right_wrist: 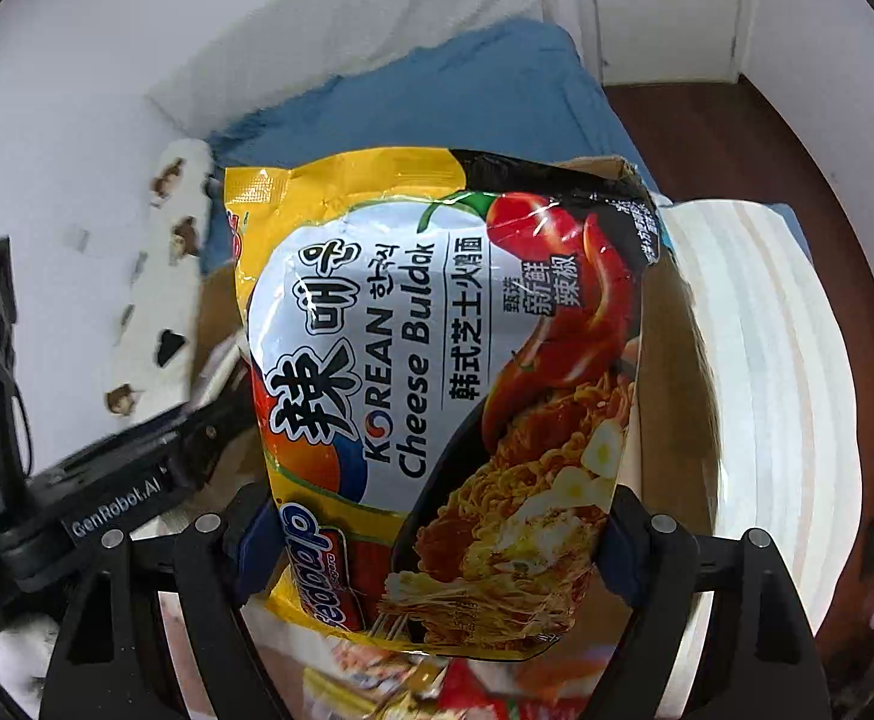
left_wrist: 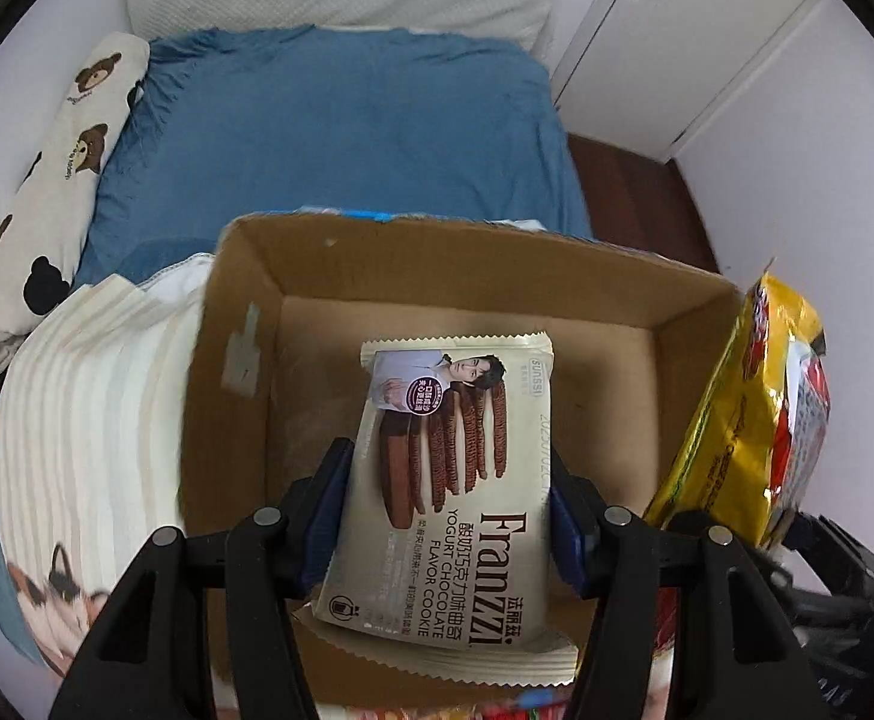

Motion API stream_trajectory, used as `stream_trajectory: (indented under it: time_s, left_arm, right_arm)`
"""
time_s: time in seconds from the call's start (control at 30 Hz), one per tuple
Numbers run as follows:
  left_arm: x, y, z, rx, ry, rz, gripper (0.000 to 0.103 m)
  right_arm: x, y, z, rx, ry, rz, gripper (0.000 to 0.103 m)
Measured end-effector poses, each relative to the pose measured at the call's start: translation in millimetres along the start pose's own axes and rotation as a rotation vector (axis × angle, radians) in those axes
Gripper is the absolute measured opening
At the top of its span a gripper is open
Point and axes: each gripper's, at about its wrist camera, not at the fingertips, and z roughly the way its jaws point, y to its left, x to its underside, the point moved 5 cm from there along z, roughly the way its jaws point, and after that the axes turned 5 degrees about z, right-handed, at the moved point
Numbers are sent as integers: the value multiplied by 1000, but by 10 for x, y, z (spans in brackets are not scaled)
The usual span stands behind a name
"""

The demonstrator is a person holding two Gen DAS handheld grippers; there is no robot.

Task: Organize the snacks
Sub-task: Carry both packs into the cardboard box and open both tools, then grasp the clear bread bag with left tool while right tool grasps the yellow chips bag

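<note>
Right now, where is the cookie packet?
In the left wrist view, the cookie packet is clamped in the left gripper, over the open cardboard box, left of the yellow noodle bag.

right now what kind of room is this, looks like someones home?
Most likely a bedroom at home: a bed with a blue sheet, a bear-print pillow against the wall, and a white closet door beside it.

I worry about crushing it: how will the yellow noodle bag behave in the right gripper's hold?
The noodle bag, clamped in the right gripper, has crinkled glossy film, so it is probably slippery. Its top corner folds over: likely floppy. The noodles pictured inside may crack.
</note>
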Motion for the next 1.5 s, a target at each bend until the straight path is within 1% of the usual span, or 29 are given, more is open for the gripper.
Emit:
stream_trajectory:
  time_s: [0.1,0.13,0.2,0.23,0.27,0.3,0.33,0.37,0.43,0.47,0.5,0.63,0.7,0.73,0.8,0.9,1.07,1.1,1.3,1.37,1.5]
  left_arm:
    - [-163,74,282,-25,46,-9,56]
    - [-188,118,395,-36,70,-22,56]
    - [-219,162,557,-12,100,-33,57]
    - [-235,180,646,-16,118,-23,58]
    - [-243,188,692,-37,130,-15,64]
    - [-242,197,720,-46,134,-7,70]
    - [-251,200,747,-38,134,0,86]
    - [-252,202,764,-28,142,1,95]
    - [-244,188,747,-9,139,-4,95]
    - [-236,180,728,-11,133,5,95]
    - [-248,169,725,-15,128,9,95]
    - [-169,130,575,-13,91,17,95]
    - [-128,101,465,-12,65,24,95]
    - [-116,91,415,-13,50,27,95]
    - [-84,93,293,-38,16,33,95]
    - [6,114,81,-50,-30,41,95]
    - [190,122,-224,-75,-86,49,95]
    - [187,89,-234,-78,-91,51,95]
    - [428,42,-547,-86,-141,54,95]
    - [540,12,-656,-90,-149,59,95]
    - [807,-51,-919,-92,-197,63,95]
  right_arm:
    - [-126,-50,383,28,61,0,86]
    - [-179,-28,562,33,101,-10,86]
    - [-70,-107,663,39,172,-17,87]
    - [-80,-133,774,50,198,-24,88]
    - [-93,-170,884,62,214,-29,94]
    - [-89,-196,923,68,216,-31,97]
    - [-95,-229,958,77,214,-36,99]
    - [-99,-254,990,76,212,-39,99]
    - [-78,-298,964,69,209,-33,99]
    - [-88,-334,1039,73,203,-39,99]
    - [-88,-369,1030,79,198,-44,99]
    - [-76,-394,819,73,164,-50,100]
    - [-63,-282,657,73,149,-58,100]
    - [-139,-163,573,76,142,-62,100]
    - [-83,-109,476,80,121,-74,100]
    - [-4,-142,291,62,94,-57,100]
    - [183,-156,36,73,37,-66,100]
    - [209,-166,-20,71,29,-64,100]
    - [446,-134,-348,72,-47,-86,100]
    - [548,-114,-482,69,-81,-96,100]
    - [732,-109,-737,57,-136,-102,100]
